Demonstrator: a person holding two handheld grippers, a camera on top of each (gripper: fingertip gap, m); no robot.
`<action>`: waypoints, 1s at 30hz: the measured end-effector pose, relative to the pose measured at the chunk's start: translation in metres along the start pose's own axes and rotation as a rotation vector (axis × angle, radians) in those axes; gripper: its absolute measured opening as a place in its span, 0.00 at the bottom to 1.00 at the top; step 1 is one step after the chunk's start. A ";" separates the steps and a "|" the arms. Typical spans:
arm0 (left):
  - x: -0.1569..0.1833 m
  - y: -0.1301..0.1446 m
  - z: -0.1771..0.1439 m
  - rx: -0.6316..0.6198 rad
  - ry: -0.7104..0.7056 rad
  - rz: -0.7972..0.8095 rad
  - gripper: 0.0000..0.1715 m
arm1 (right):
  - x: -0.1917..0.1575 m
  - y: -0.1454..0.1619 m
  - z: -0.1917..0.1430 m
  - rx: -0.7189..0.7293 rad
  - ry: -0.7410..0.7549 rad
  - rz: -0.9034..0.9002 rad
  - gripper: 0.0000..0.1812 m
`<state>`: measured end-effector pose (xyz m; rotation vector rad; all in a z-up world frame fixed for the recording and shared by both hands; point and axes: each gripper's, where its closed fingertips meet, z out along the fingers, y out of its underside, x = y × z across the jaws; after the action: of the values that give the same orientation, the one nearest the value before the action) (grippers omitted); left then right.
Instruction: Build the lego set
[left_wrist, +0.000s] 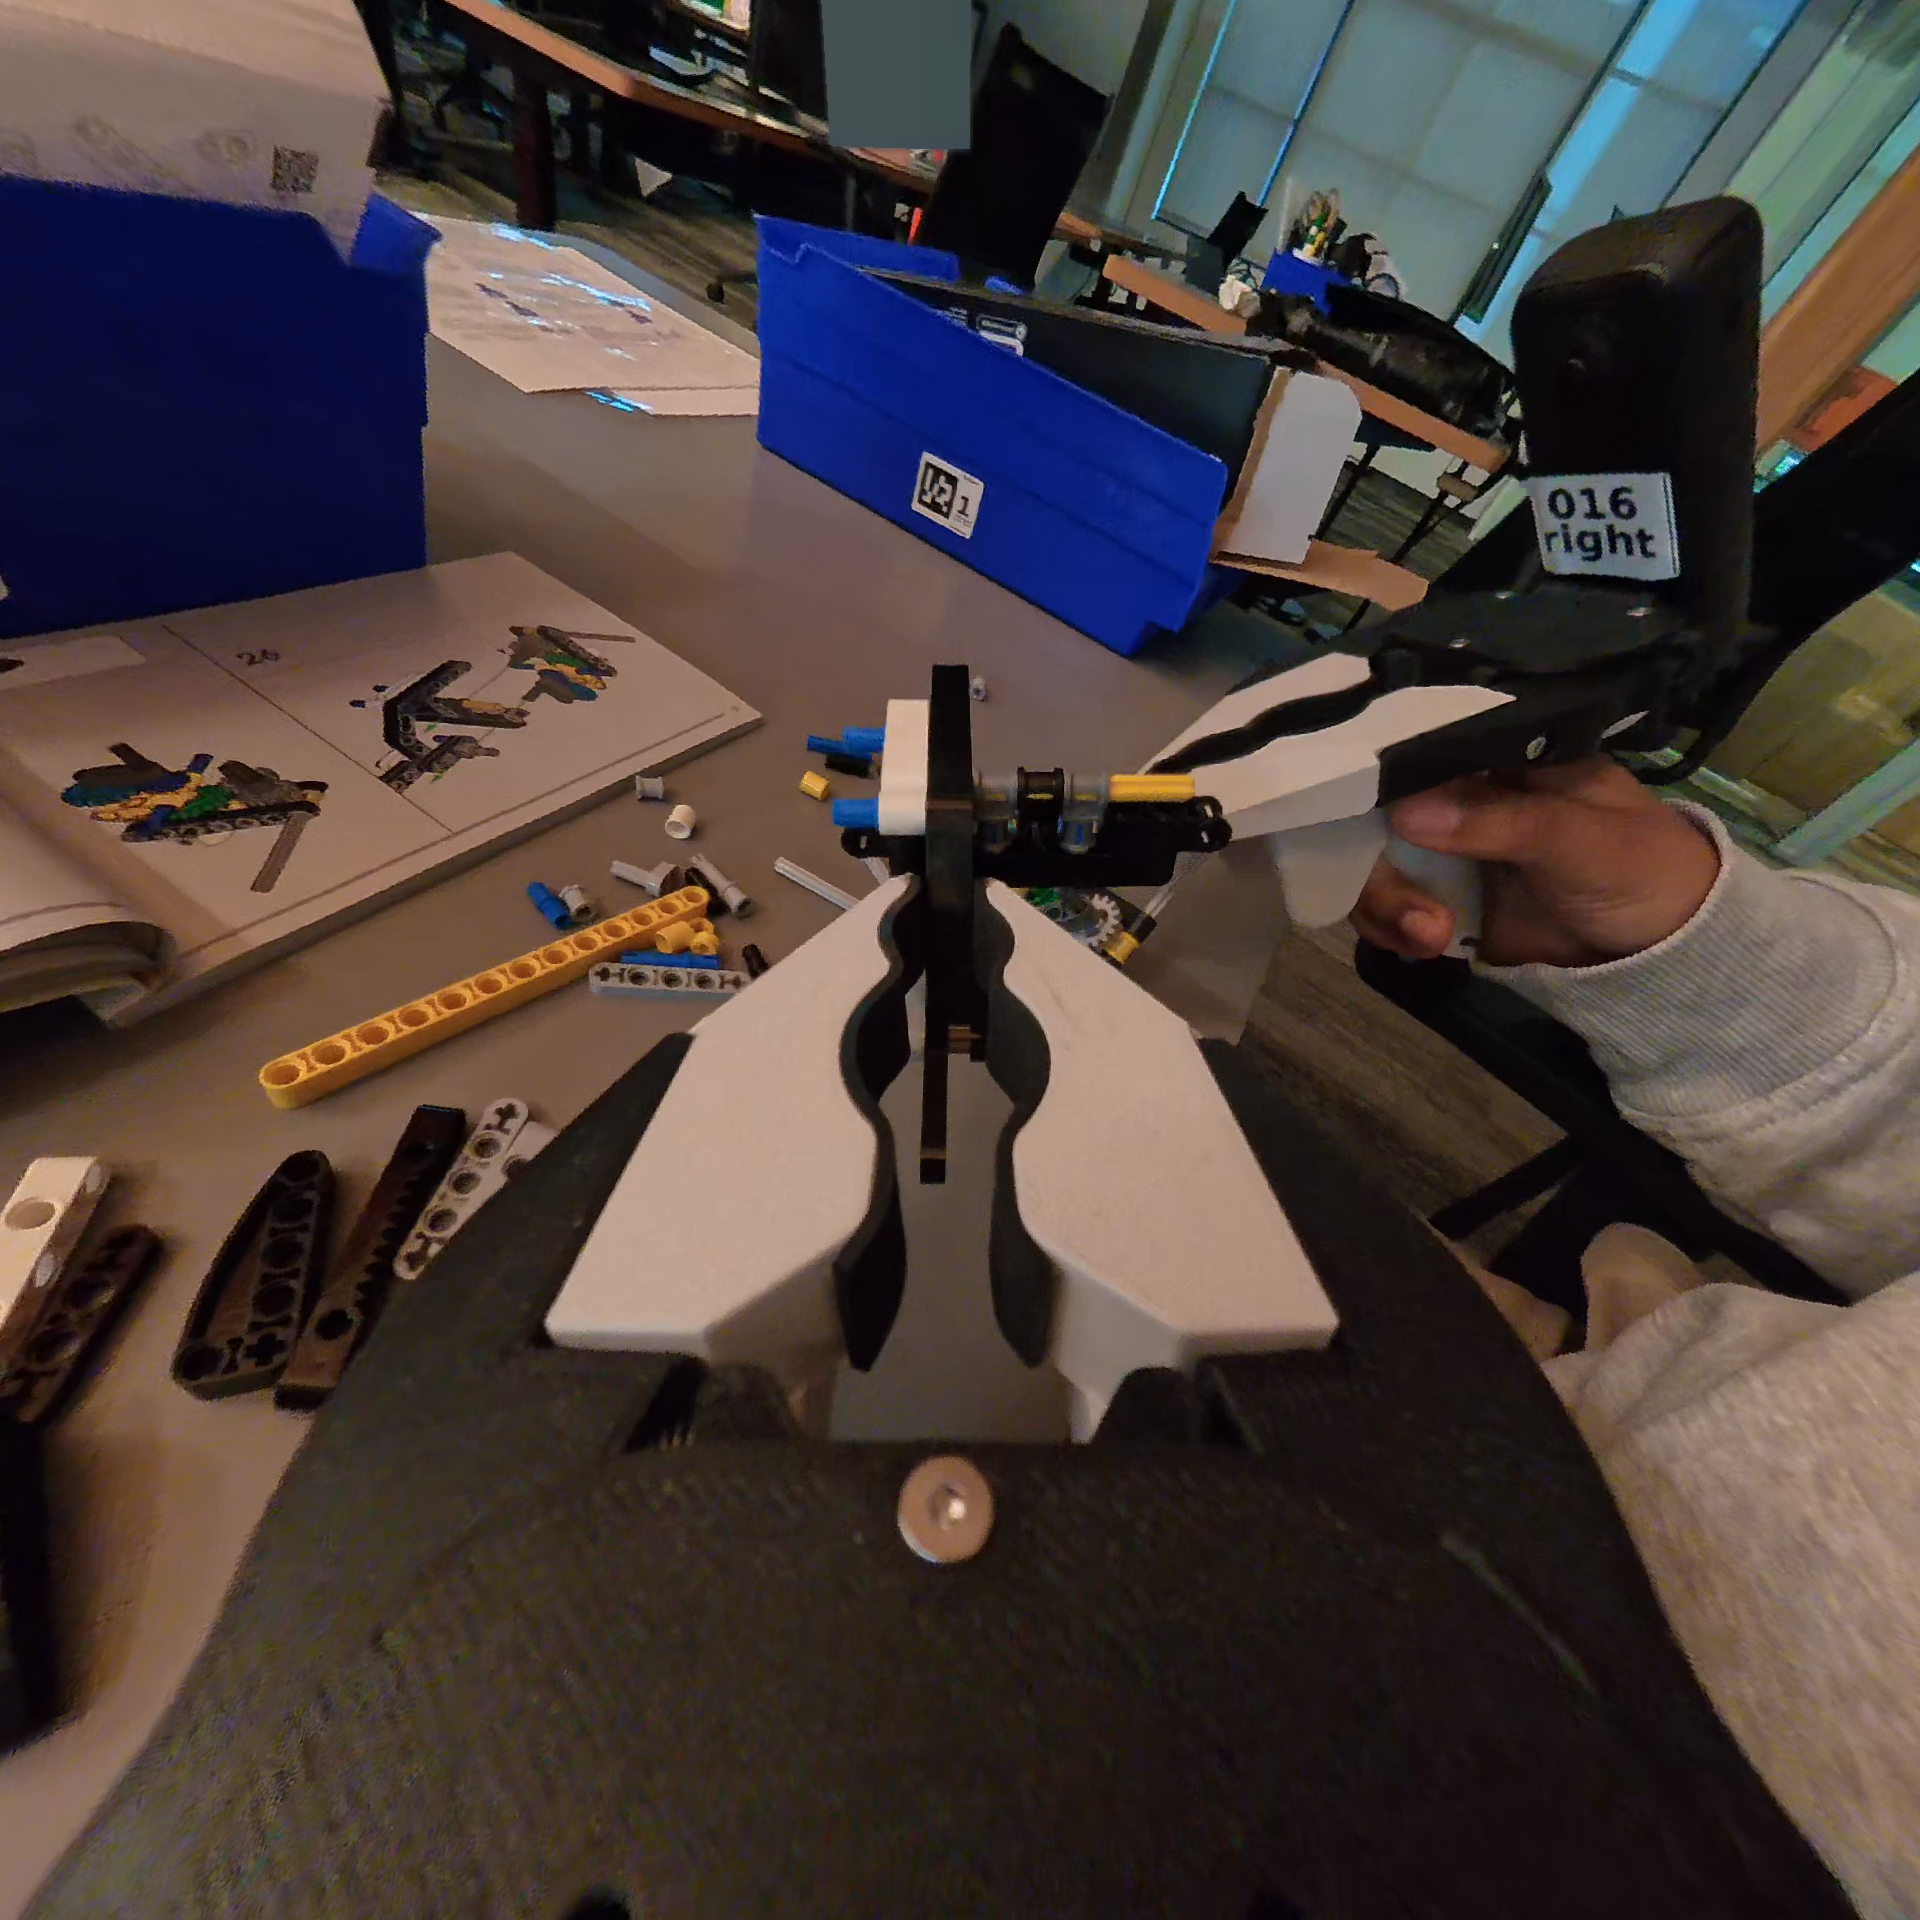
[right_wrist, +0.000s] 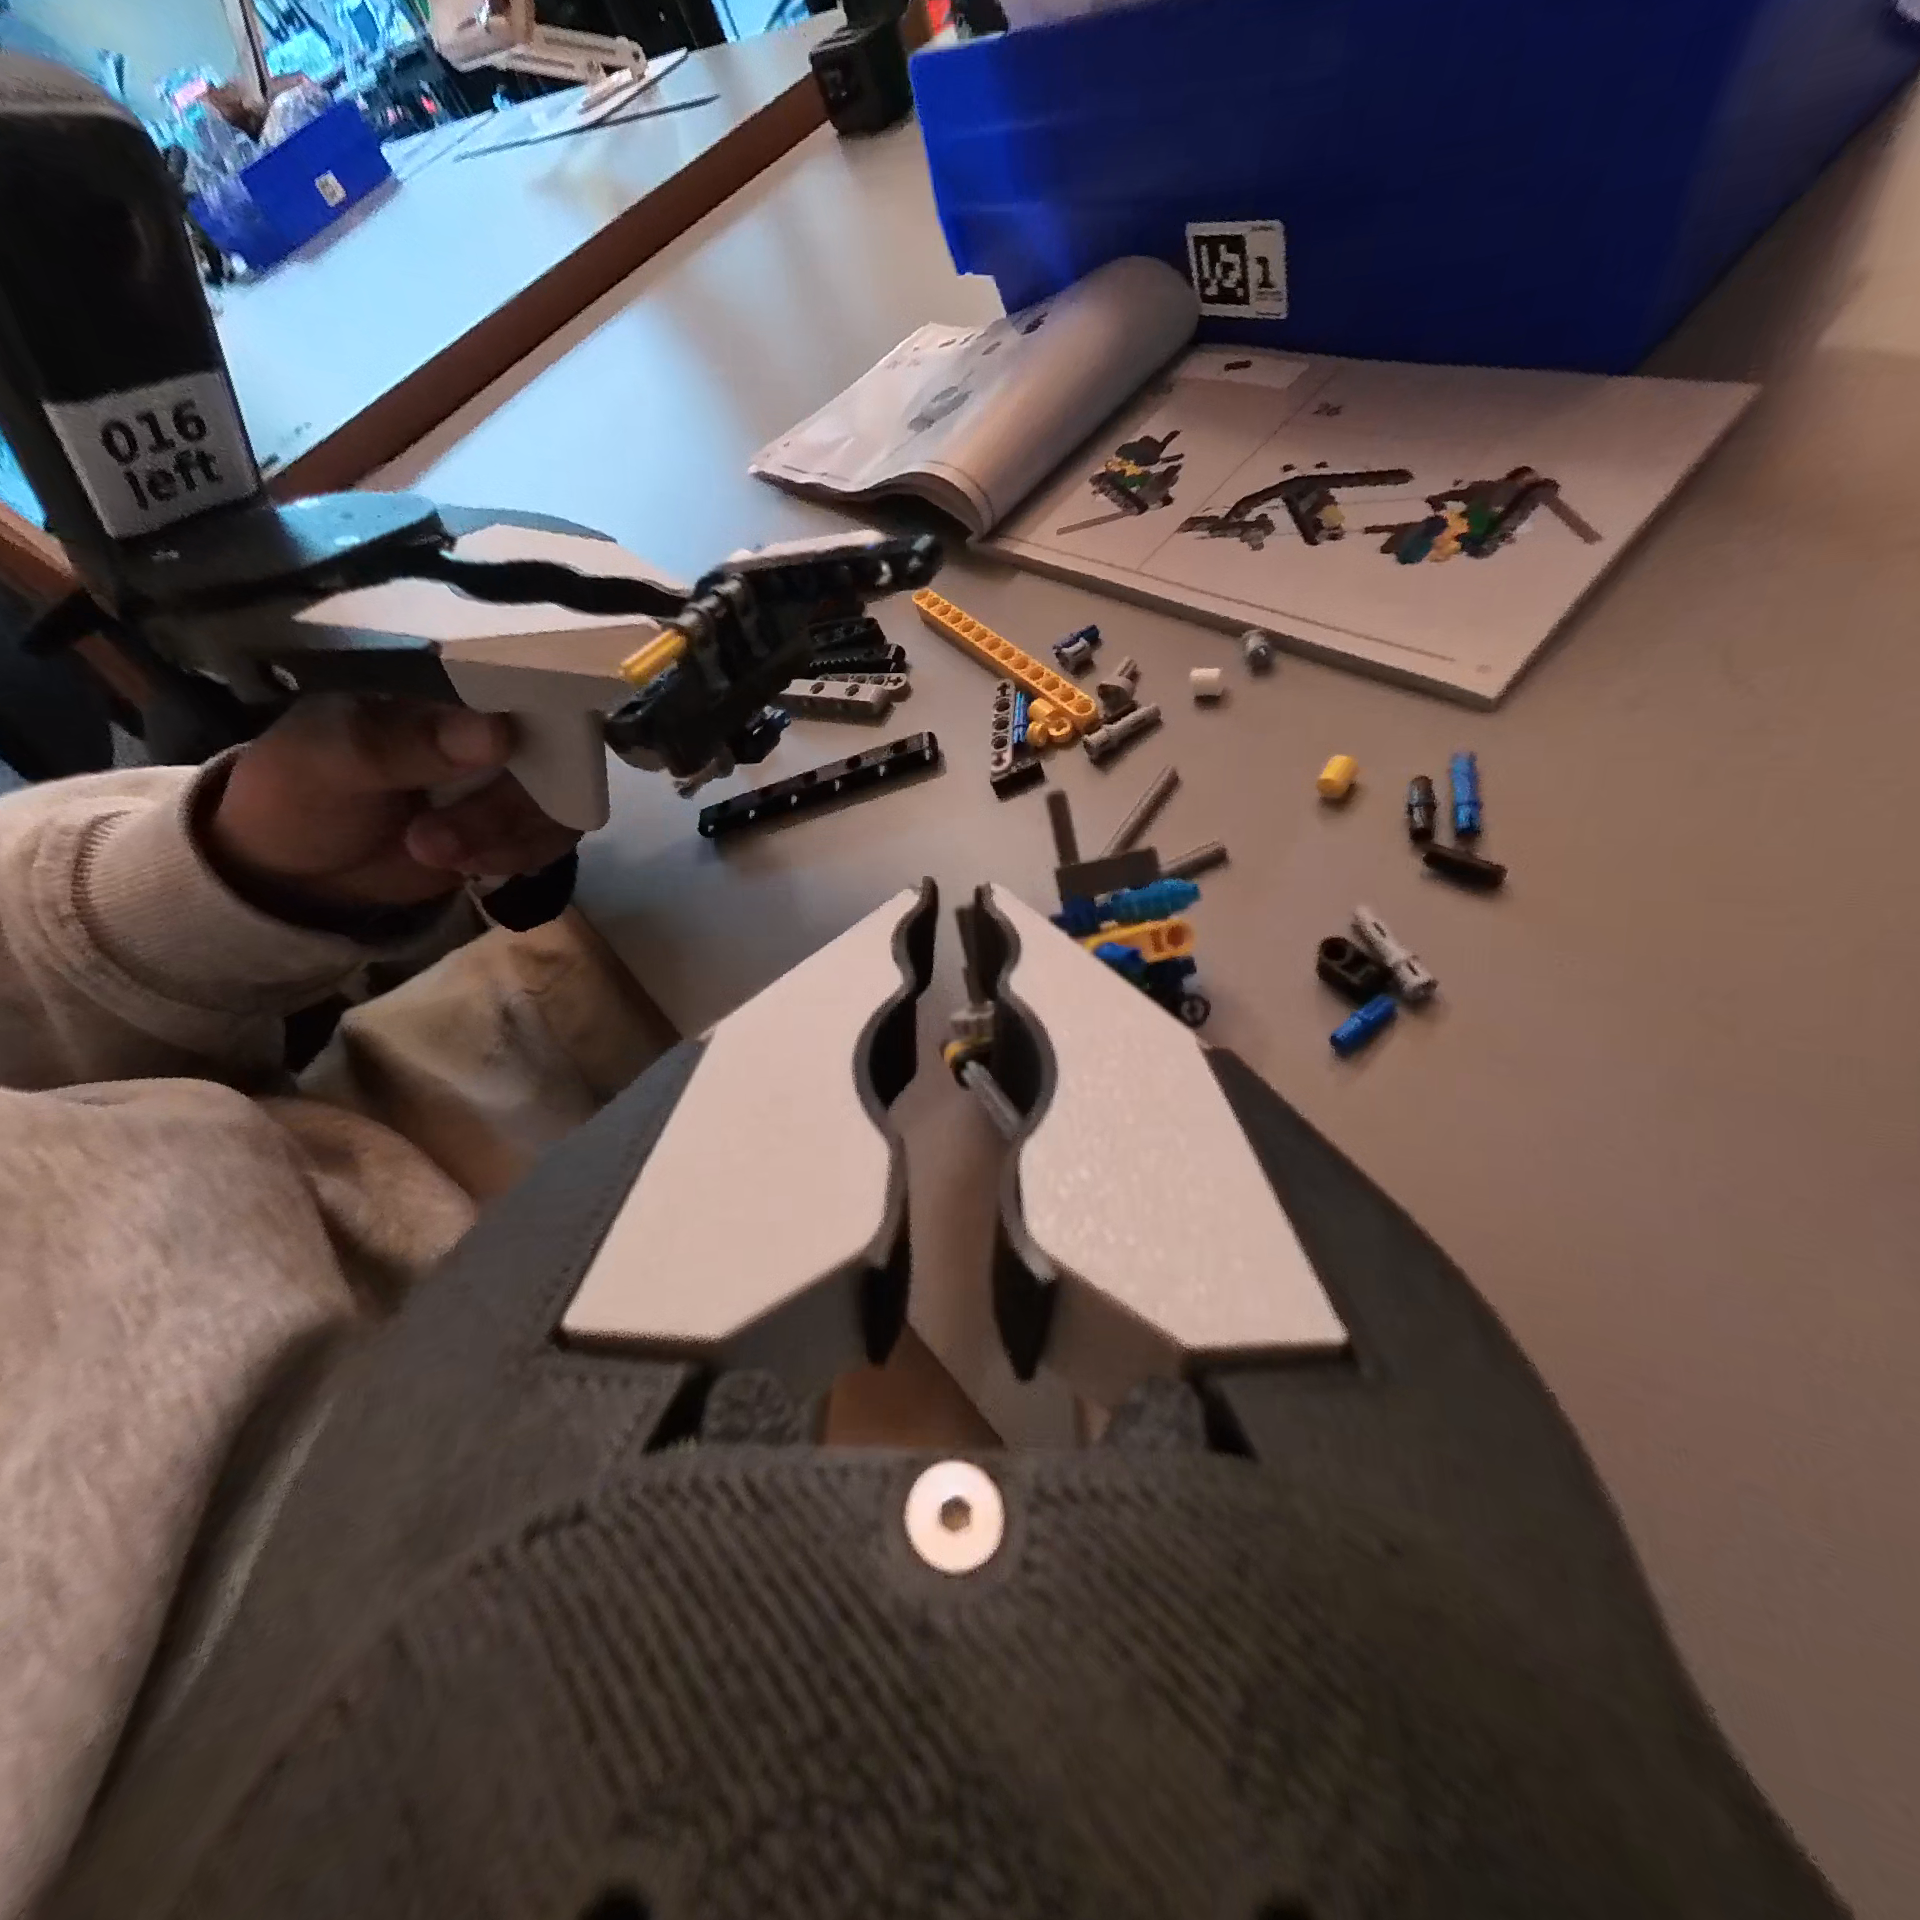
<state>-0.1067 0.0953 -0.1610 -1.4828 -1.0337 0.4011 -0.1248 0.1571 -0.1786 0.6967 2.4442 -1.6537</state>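
Observation:
My left gripper (left_wrist: 948, 883) is shut on a black Lego assembly (left_wrist: 1039, 821) with a white block, blue pins and a yellow axle, and holds it above the table. It also shows in the right wrist view: the left gripper (right_wrist: 665, 634) grips the assembly (right_wrist: 769, 644) at the left. My right gripper (right_wrist: 954, 894) is nearly closed on a small grey connector with a yellow ring and a grey axle (right_wrist: 971, 1029). In the left wrist view the right gripper (left_wrist: 1195, 795) sits just right of the assembly's yellow axle end.
An open instruction booklet (left_wrist: 343, 748) (right_wrist: 1351, 520) lies on the grey table (right_wrist: 1662, 1039). Blue bins (left_wrist: 987, 457) (right_wrist: 1403, 156) stand behind it. A long yellow beam (left_wrist: 488, 987) (right_wrist: 1003, 649), black beams (left_wrist: 260, 1278) and several small loose pins are scattered around. Spacing between my two grippers at the tips: around 7 cm.

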 end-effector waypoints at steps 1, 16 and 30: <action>-0.001 -0.001 -0.001 0.003 -0.003 -0.002 0.03 | -0.002 -0.001 0.003 -0.010 0.004 -0.019 0.03; -0.010 -0.006 -0.011 0.027 -0.020 -0.016 0.03 | -0.007 -0.004 0.027 -0.146 0.072 -0.232 0.11; -0.012 -0.006 -0.011 0.032 -0.018 -0.031 0.03 | 0.025 -0.021 -0.074 0.187 0.273 -0.019 0.28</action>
<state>-0.1070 0.0782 -0.1568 -1.4353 -1.0590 0.4082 -0.1440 0.2246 -0.1393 0.9880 2.4969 -1.9284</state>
